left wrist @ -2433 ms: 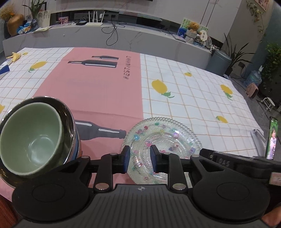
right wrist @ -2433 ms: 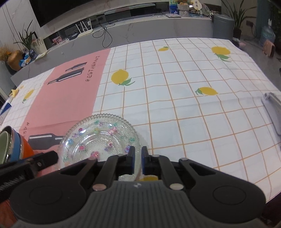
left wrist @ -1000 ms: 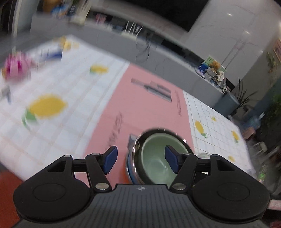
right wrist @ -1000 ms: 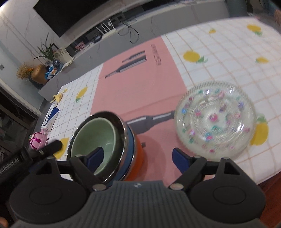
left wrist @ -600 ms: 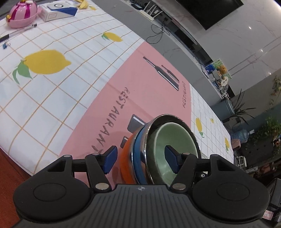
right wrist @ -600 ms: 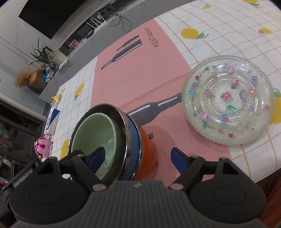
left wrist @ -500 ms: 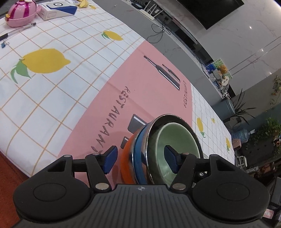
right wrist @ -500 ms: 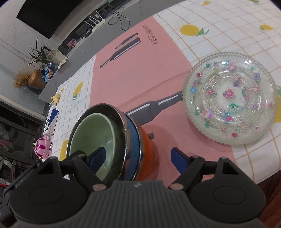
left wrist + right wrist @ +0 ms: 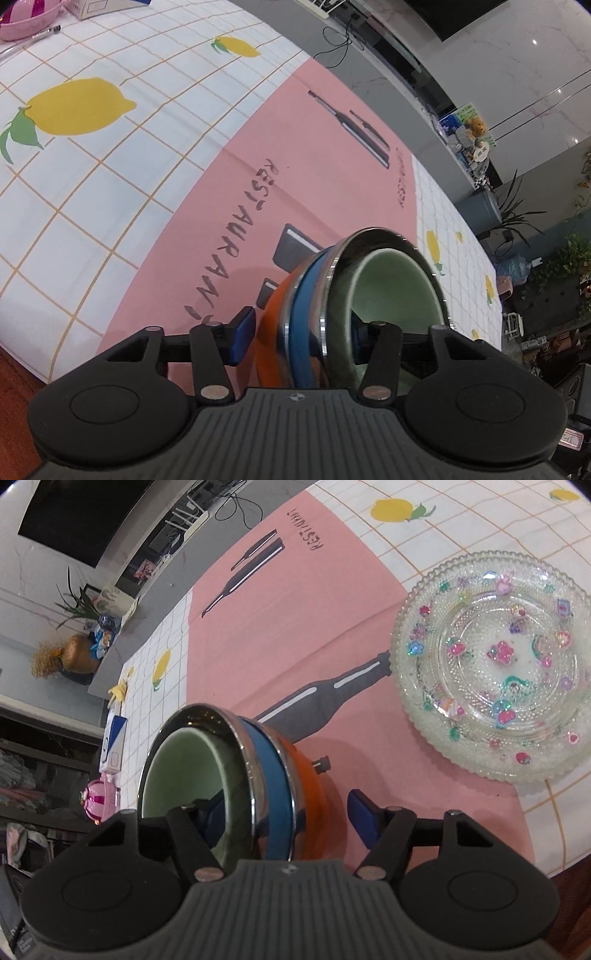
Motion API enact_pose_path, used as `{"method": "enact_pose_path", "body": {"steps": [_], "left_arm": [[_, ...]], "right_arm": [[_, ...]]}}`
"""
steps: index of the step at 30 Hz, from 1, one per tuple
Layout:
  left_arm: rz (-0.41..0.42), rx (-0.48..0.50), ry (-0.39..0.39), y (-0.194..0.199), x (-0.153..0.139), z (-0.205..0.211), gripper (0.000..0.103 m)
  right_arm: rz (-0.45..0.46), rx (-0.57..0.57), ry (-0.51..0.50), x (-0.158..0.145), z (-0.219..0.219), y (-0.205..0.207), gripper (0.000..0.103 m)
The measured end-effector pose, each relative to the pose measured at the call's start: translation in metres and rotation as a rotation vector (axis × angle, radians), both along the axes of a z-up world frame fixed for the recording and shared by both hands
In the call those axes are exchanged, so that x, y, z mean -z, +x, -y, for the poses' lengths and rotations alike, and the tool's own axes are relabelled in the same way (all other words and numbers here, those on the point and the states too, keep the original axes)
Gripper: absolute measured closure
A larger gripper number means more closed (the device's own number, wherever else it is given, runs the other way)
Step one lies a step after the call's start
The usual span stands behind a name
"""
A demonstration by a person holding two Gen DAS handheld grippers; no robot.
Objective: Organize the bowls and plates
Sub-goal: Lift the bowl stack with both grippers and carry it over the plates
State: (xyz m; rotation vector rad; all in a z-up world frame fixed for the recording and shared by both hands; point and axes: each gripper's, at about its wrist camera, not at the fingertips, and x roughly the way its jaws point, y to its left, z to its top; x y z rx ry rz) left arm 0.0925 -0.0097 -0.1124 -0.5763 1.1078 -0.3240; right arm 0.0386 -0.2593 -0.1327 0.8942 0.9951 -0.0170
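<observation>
My left hand-held gripper straddles near wall of bowl stack: 1 finger inside green bowl, 1 outside orange shell. Right hand-held gripper straddles opposite wall same way. Both jaws have just been closing, rim between them, pads not yet pressing by my read: neither grips. Stack sits on pink strip of table, directly ahead of both. Glass plate lies well right, nearer right hand.

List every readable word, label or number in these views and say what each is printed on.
"RESTAURANT": dark lettering on the pink panel of the lemon-print tablecloth, beside the nested bowl stack.
The same word again at the panel's far end, seen upside down.
The white-and-blue box: print too small to read.
</observation>
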Motion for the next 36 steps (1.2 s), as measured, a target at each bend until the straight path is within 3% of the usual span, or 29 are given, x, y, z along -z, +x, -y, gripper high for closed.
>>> {"method": "enact_pose_path", "body": {"steps": [7,23,36], "left_arm": [[-0.008,0.013,-0.01,0.001,0.001,0.003,0.049],[0.035,0.022,0.025,-0.006,-0.007,0.007,0.05],[0.086,0.048,0.012,-0.018,-0.031,0.024,0.05]], "right_arm": [[0.002,-0.003,0.032,0.003,-0.002,-0.001,0.05],[-0.001,0.012,0.059,0.004,-0.001,-0.011,0.053],[0.064,0.021,0.046,-0.022,0.015,-0.031,0.052]]}}
